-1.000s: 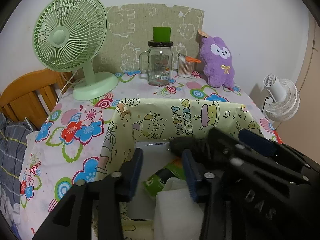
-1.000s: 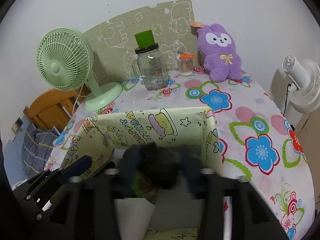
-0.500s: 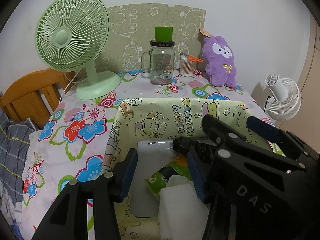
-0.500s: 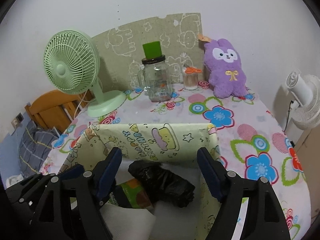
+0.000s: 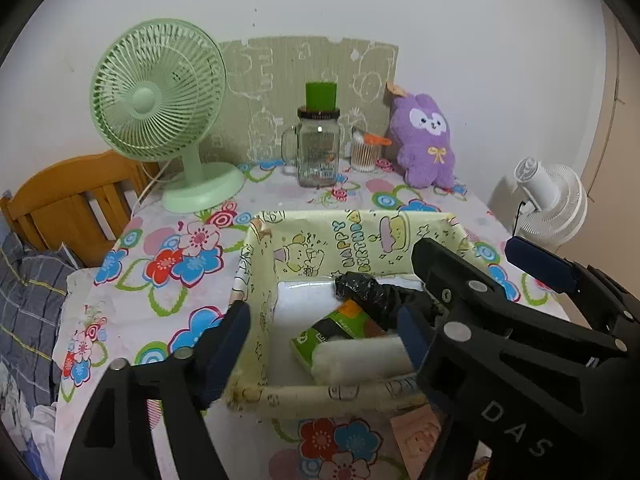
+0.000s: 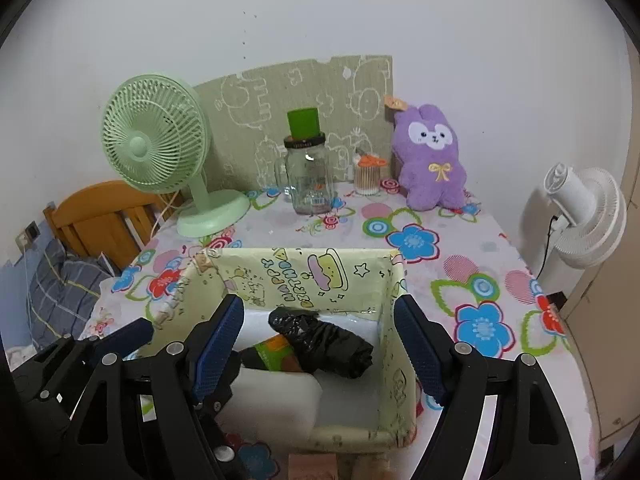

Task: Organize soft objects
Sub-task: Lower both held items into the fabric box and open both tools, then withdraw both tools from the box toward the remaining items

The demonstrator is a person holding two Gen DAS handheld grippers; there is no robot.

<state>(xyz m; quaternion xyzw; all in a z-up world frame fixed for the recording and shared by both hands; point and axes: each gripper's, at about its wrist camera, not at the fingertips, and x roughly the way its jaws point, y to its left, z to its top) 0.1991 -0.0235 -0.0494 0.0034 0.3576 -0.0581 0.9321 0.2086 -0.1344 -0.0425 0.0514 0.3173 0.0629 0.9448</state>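
A yellow cartoon-print box (image 5: 360, 236) (image 6: 304, 272) stands on the floral tablecloth. Inside lie a black plastic bundle (image 5: 368, 288) (image 6: 324, 340), a green pack (image 5: 336, 328) (image 6: 272, 354) and a white soft roll (image 5: 360, 360) (image 6: 276, 400). My left gripper (image 5: 324, 334) hovers over the box's near left side. Its jaws are opening and nothing is gripped between them. Over the near right side, my right gripper (image 6: 320, 344) stands open above the bundle without touching it. A purple plush (image 5: 424, 140) (image 6: 434, 156) leans at the back wall.
At the back stand a green desk fan (image 5: 160, 112), a glass jar mug with a green lid (image 5: 318, 148) and a cotton-swab tub (image 5: 364, 152). A white fan (image 5: 548, 196) is off the right edge, a wooden chair back (image 5: 68, 200) at left.
The right gripper let go of the black bundle, which now lies in the box. Both grippers drew back and up from the box, and the left jaws spread wider.
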